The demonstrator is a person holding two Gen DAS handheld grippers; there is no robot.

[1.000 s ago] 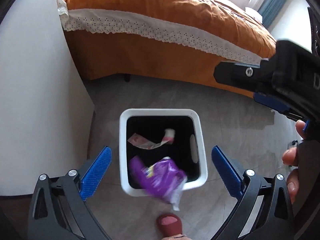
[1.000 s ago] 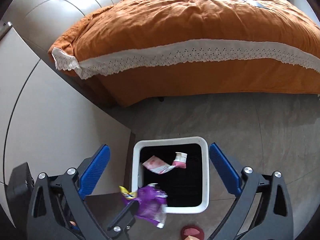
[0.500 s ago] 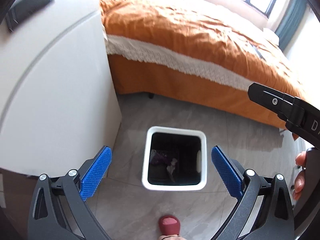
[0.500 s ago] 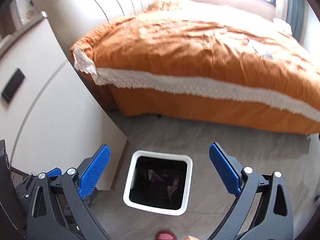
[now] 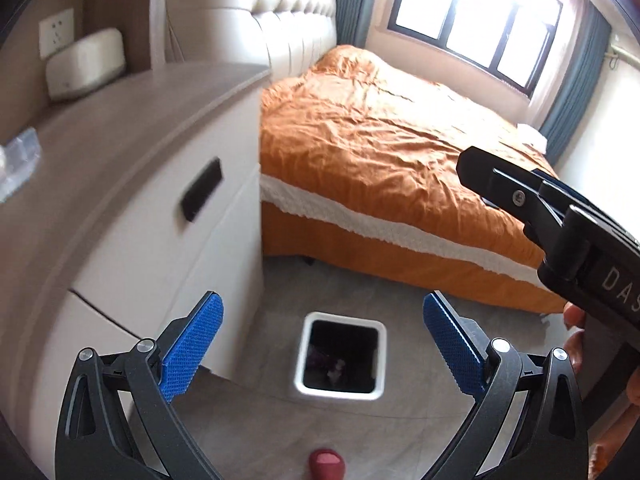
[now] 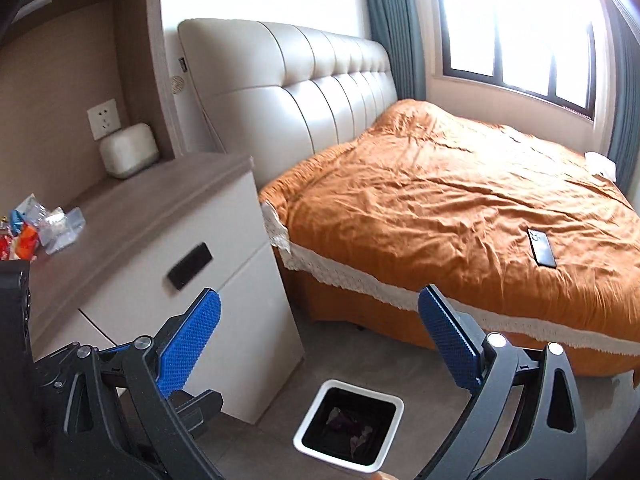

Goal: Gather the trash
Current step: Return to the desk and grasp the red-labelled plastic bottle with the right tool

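A white square trash bin [image 5: 341, 322] stands on the grey floor beside the nightstand, with wrappers [image 5: 330, 366] lying dark inside it; it also shows in the right wrist view [image 6: 316, 432]. My left gripper [image 5: 322, 344] is open and empty, high above the bin. My right gripper [image 6: 318, 336] is open and empty too, also above the bin; its black body shows at the right of the left wrist view [image 5: 560, 216]. Several crumpled wrappers [image 6: 38, 226] lie at the left end of the nightstand top [image 6: 132, 208].
A white nightstand with a black drawer handle [image 6: 190, 266] stands left of the bin. An orange-covered bed [image 6: 460, 208] fills the right, with a phone [image 6: 542, 248] on it. A white box [image 6: 128, 150] sits under a wall socket. A red shoe tip [image 5: 327, 462] shows below.
A purple wrapper that was falling from the left gripper has dropped into the bin. Both grippers have risen and tilted up, bringing the nightstand top, headboard and window into view.
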